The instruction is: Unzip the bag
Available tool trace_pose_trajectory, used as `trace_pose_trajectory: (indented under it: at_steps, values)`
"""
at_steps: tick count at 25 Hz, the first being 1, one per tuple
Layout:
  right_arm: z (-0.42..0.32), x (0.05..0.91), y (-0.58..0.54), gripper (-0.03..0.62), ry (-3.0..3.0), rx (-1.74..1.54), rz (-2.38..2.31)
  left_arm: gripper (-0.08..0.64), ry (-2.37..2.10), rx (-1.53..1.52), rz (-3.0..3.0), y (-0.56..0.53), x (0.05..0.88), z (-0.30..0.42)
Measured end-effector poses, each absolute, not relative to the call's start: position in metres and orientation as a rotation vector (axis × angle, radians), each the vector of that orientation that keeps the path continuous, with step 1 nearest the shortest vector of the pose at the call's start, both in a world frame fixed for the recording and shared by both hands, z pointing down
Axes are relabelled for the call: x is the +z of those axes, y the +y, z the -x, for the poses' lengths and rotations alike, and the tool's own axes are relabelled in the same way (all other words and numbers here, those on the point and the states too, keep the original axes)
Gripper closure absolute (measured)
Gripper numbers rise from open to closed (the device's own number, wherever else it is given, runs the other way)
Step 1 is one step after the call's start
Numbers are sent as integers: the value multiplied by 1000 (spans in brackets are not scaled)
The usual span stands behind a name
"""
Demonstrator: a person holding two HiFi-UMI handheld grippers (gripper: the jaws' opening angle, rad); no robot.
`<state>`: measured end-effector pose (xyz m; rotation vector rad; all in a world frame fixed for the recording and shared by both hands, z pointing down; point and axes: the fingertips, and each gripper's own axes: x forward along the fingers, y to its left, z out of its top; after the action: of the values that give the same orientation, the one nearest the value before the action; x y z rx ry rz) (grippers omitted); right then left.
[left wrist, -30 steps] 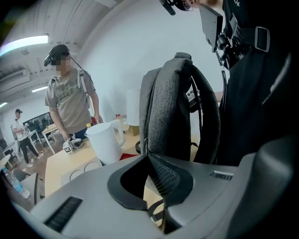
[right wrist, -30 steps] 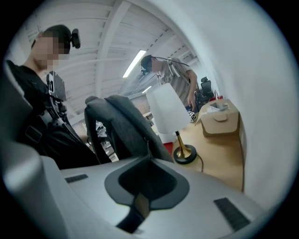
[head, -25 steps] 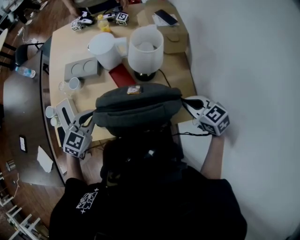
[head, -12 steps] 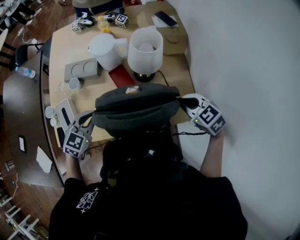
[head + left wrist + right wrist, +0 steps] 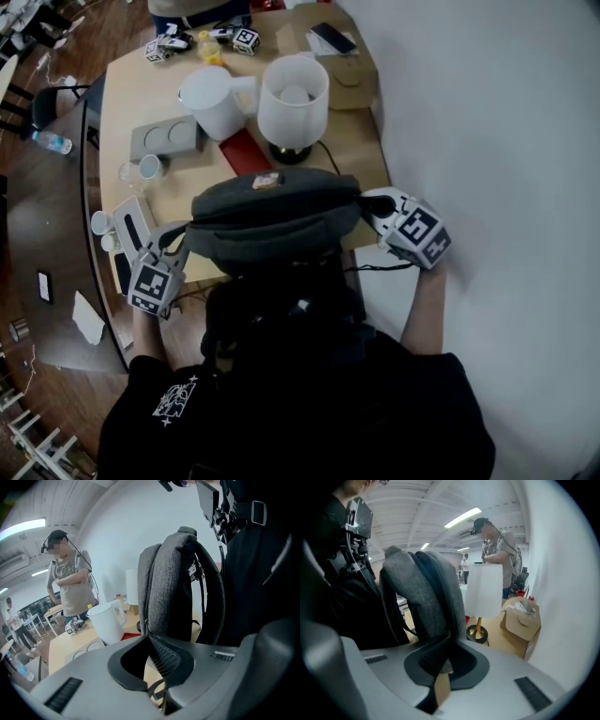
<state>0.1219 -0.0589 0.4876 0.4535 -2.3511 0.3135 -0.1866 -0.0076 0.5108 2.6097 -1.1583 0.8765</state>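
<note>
We see the bag [image 5: 272, 211] in heathered charcoal grey, with black straps and a small tan patch on top. Beyond the bag, the lamp [image 5: 292, 94] has a white shade over a dark base. The jug [image 5: 211, 101] is white, the flat pad [image 5: 244, 150] red, the table [image 5: 122, 103] pale tan and the box [image 5: 352, 70] cardboard brown. At the bag's ends, the left gripper [image 5: 149, 639] and right gripper [image 5: 443, 653] are light grey lined in black, and their cubes carry black-and-white square markers.

Head view: from above, steeply down, over table [image 5: 127, 98], further off. Left gripper view: very near bag [image 5: 272, 211], facing its left end. Right gripper view: near its right end. All share bag, lamp [image 5: 292, 94]
</note>
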Motion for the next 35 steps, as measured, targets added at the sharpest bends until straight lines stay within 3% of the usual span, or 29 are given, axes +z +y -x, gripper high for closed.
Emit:
trace_pose_trajectory:
  at_steps: [25, 35]
  values:
    - [-121, 605, -53, 575, -2293, 637, -397, 558, -1108, 942, -2490, -3, 590, 186]
    - [-122, 594, -46, 566, -2278, 385, -483, 558, -1247, 934, -2498, -1, 584, 194]
